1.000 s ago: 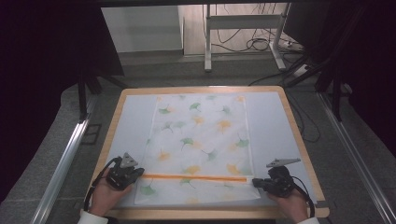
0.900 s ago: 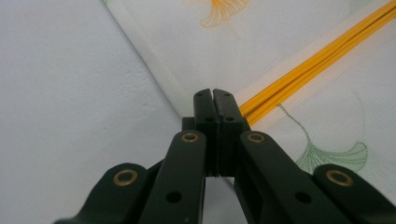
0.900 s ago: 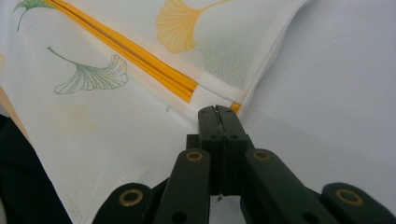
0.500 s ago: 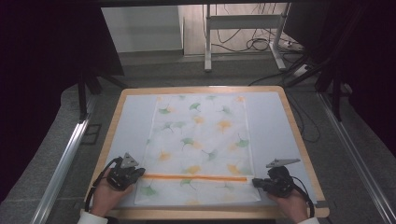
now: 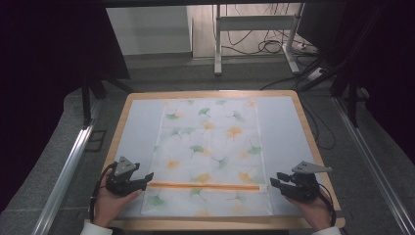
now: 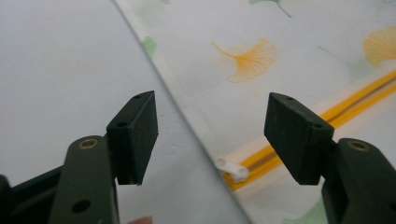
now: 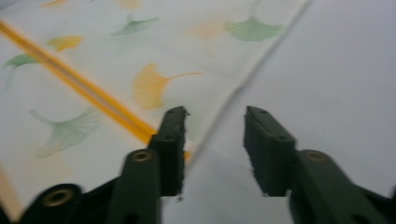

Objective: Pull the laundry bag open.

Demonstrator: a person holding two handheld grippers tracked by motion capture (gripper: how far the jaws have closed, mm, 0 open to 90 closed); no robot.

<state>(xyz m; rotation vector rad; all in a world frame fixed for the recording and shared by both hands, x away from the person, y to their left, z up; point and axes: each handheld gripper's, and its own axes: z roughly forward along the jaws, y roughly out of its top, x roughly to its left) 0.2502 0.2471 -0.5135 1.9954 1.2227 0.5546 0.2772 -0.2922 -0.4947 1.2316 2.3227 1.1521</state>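
One flat fabric pouch (image 5: 210, 156), printed with green and orange ginkgo leaves, lies in the middle of the pale table (image 5: 288, 127), its single orange zipper (image 5: 205, 186) running across near the person's edge. Two grippers work at it: the left gripper (image 5: 145, 178) hangs at the zipper's left end, jaws spread with nothing between them, and the right gripper (image 5: 272, 183) sits just beside the pouch's right edge, jaws likewise parted and empty. The left gripper view adds a small white zipper pull (image 6: 232, 168) at the pouch's edge, lying between the blocky black jaws. The right gripper view, somewhat blurred, shows the zipper ending near its jaws and the cloth's thin hem.
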